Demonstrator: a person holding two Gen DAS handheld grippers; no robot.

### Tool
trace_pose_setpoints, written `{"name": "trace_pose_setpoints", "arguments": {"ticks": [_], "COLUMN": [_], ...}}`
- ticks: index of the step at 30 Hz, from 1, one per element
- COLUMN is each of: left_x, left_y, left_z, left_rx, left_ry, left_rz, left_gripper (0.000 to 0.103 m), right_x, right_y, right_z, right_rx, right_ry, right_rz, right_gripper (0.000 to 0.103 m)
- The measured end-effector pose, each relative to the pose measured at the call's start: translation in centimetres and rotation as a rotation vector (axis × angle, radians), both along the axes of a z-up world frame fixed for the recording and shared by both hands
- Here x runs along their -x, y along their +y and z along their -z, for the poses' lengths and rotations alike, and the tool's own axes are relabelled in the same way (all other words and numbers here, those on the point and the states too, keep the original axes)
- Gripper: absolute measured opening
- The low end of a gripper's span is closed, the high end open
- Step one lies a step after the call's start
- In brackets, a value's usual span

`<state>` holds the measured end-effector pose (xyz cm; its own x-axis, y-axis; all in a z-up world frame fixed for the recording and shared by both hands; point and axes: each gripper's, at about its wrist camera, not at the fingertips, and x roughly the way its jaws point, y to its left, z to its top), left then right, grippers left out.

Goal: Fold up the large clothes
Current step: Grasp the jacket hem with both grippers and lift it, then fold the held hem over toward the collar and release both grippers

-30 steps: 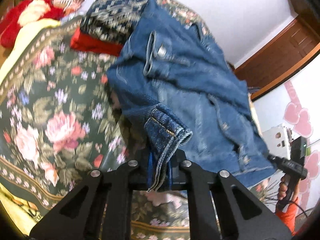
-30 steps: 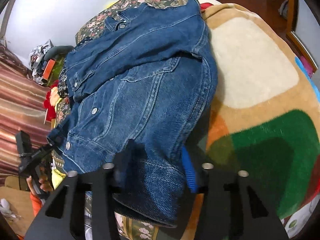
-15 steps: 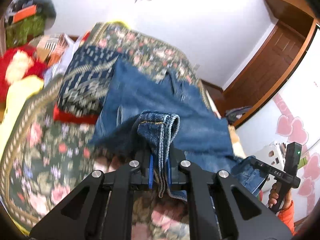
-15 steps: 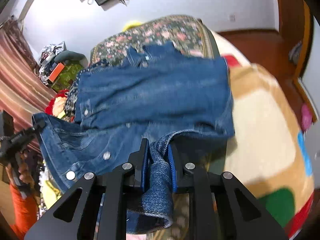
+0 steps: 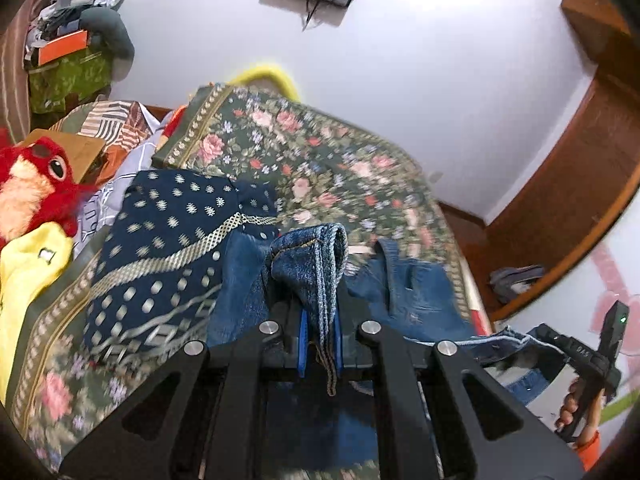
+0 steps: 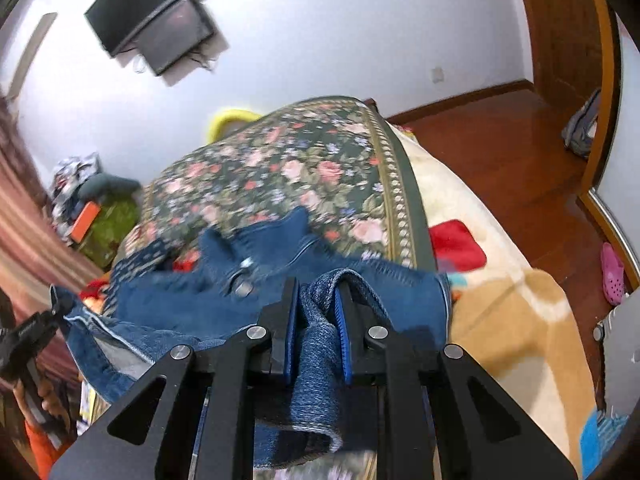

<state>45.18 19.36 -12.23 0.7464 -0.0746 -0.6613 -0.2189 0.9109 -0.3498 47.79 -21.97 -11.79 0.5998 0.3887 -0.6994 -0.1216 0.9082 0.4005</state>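
- Denim fills both my tools: my left gripper (image 5: 320,344) has its blue-padded jaws pinched together on a doubled hem of the blue denim jacket (image 5: 404,292).
- My right gripper (image 6: 318,336) is clamped on another bunched fold of the same jacket (image 6: 280,280); its jaws have just been closing, with the cloth between them.
- Between the two grips the jacket hangs lifted in a sagging span, while its collar end, blurred, trails over the near part of the dark green floral bedspread (image 6: 280,168).
- Beside the jacket, toward the bedspread's left edge, lies a folded navy cloth with gold dots and bands (image 5: 168,248).
- Past that edge sit a red plush toy (image 5: 36,184) and a yellow cloth (image 5: 28,272).
- Off the bedspread's right edge lies a cream, tan and red blanket (image 6: 516,320).
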Motion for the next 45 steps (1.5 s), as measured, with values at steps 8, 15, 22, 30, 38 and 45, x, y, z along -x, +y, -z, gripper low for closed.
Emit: {"name": "trace_pose_setpoints", "arguments": {"ticks": [8,15,22,30,38,45], "left_x": [-6.8,-6.3,-1.8,1.6,2.0,-2.2], "left_y": [0.8,-1.2,-2.0,-4.5,-9.7,-10.9], "left_z": [7.8,7.7,2.1,1.1,8.1,12.1], "left_rx": [-0.051,-0.213,-0.335,-0.316,-0.383,-0.533], "left_ry": [0.159,0.219,0.098,0.104,0.266,0.308], "left_rz": [-0.015,0.041,0.018,0.184,0.36,0.35], "left_gripper": [0.011,0.022,0.072,0.083,0.084,0.084], "right_x": [-5.6,-6.0,-2.3,3.6,5.5,3.7], "right_y": [0.7,-0.6,-1.2,2.0,5.8,9.6], "right_z": [7.6,8.4,1.8,0.0,5.1,8.2], "right_rx": [0.052,0.041,0.26,0.293,0.275,0.323], "right_ry": [0.144,0.239,0.047,0.0,0.134,0.153], "right_rz": [0.003,0.049,0.115,-0.11,-0.271,-0.318], "right_gripper": [0.016,0.018,0.047,0.055,0.055,0.065]}}
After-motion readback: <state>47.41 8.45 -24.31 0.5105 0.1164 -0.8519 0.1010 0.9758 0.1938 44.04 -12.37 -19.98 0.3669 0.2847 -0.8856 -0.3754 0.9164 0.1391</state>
